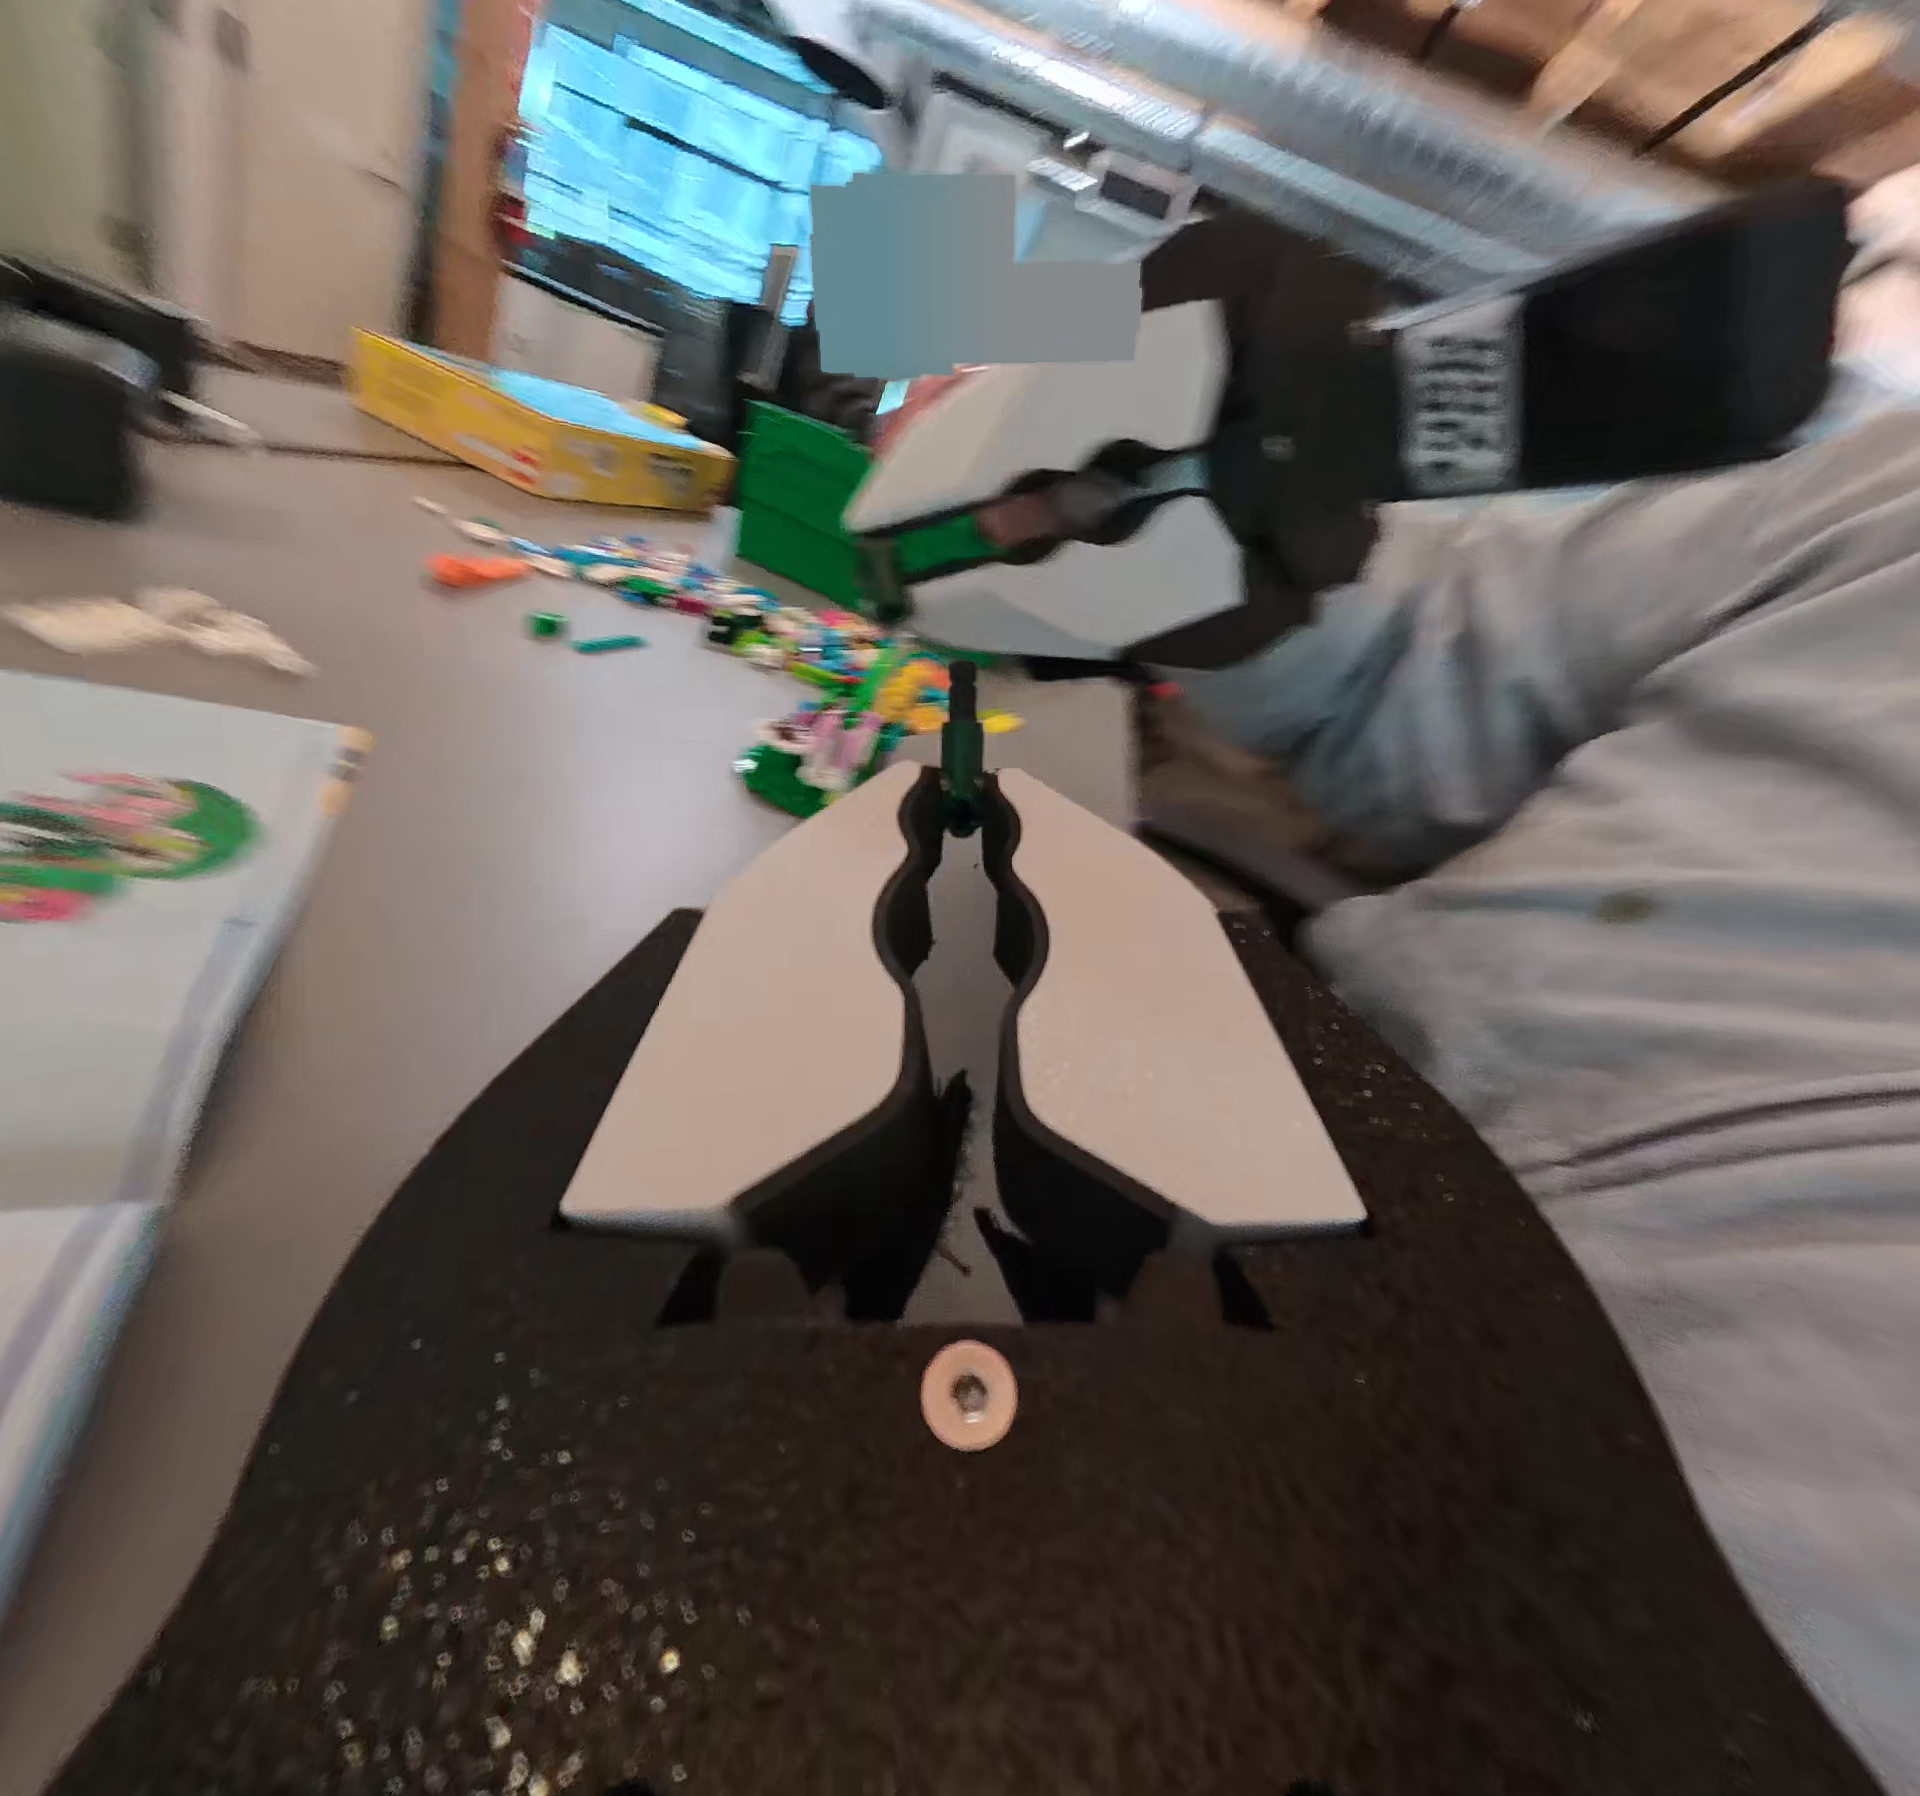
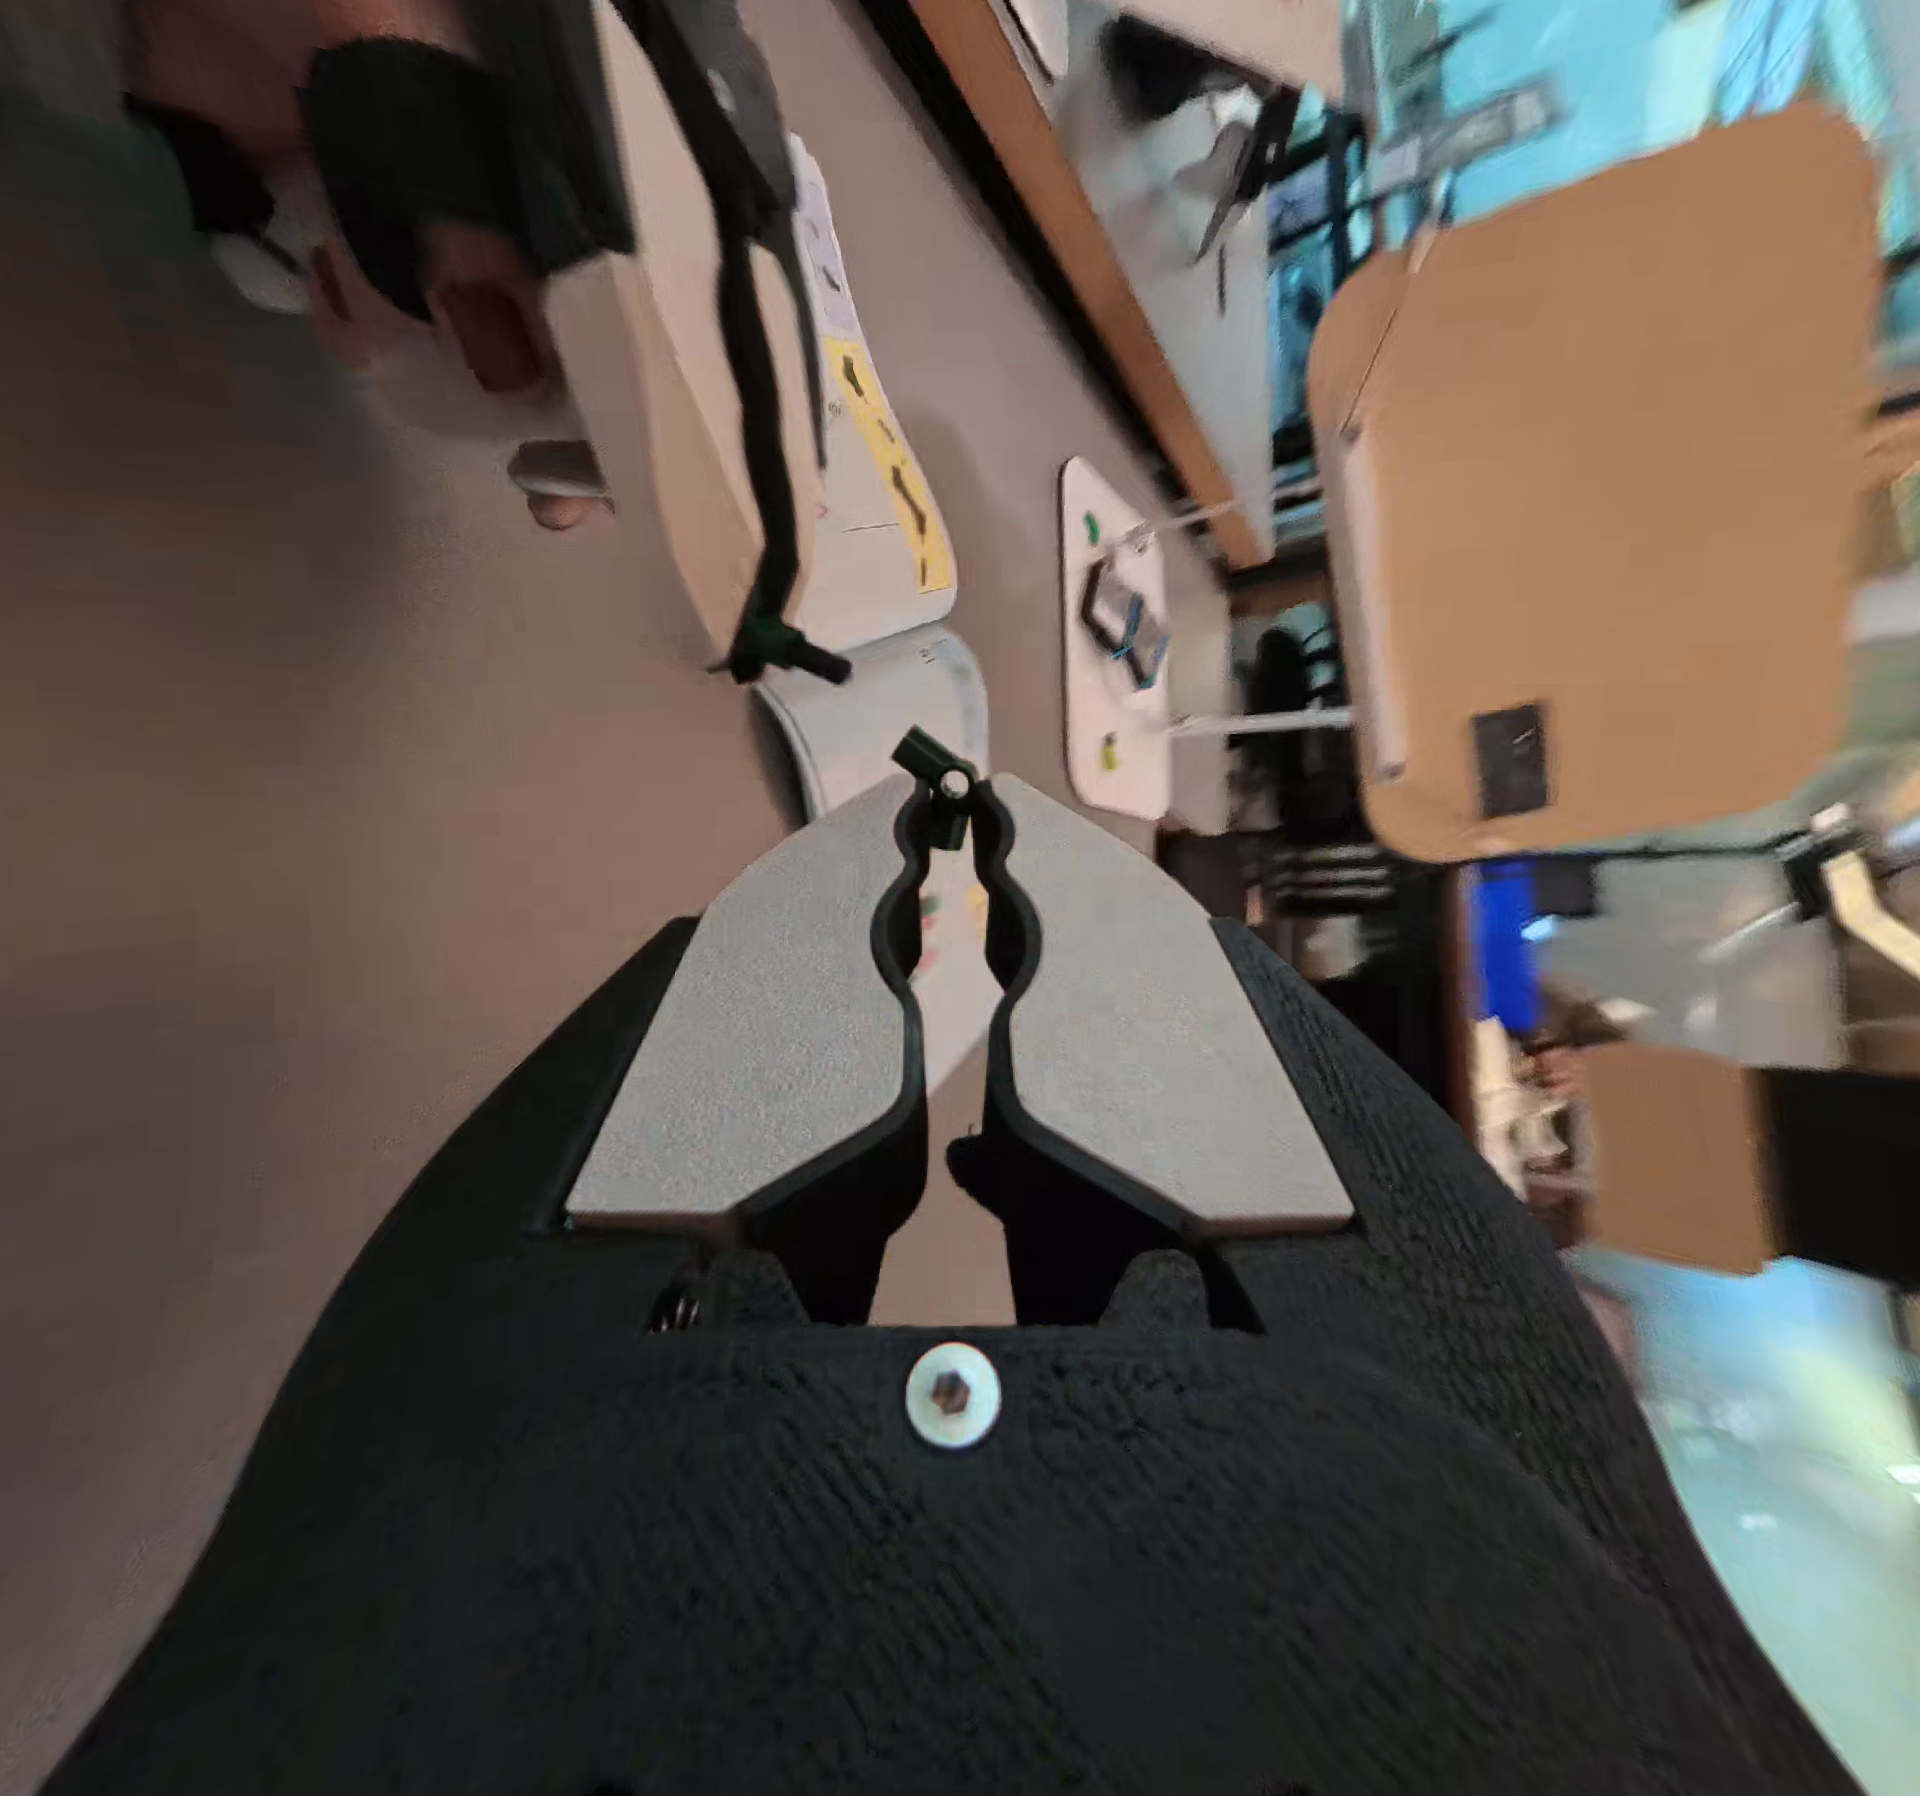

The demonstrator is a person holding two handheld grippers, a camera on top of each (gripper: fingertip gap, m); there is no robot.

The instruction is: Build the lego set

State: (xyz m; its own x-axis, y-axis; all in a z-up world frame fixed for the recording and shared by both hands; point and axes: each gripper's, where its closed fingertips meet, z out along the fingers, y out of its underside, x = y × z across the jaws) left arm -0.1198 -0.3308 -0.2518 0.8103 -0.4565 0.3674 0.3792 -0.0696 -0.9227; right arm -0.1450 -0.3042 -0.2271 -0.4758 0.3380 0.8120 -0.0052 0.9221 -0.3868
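- Containers: a yellow box [image 1: 540,437] lies tilted on the grey table [image 1: 499,707] behind a loose pile of coloured bricks [image 1: 769,614]. Its contents are not visible. A brown cardboard box [image 2: 1600,479] appears in the right wrist view; its inside cannot be seen either.
- Left wrist view only: the brick pile, an open instruction booklet [image 1: 135,873] at the left edge, crumpled clear bags [image 1: 156,624], green plates [image 1: 790,499] upright behind the pile, and a grey sleeve [image 1: 1621,811].
- Right wrist view only: a white card [image 2: 1117,634] bearing small parts, and the booklet pages [image 2: 883,458] seen edge-on.
- Left gripper [image 1: 961,796]: jaws nearly closed, pinching a dark green pin piece [image 1: 958,738] at the tips; the piece stands out beyond the fingers, above the table.
- Right gripper [image 2: 951,796]: jaws narrow, pinching a small dark green connector [image 2: 940,780] at the tips. It is held clear of the table, near the left gripper's piece but apart from it.
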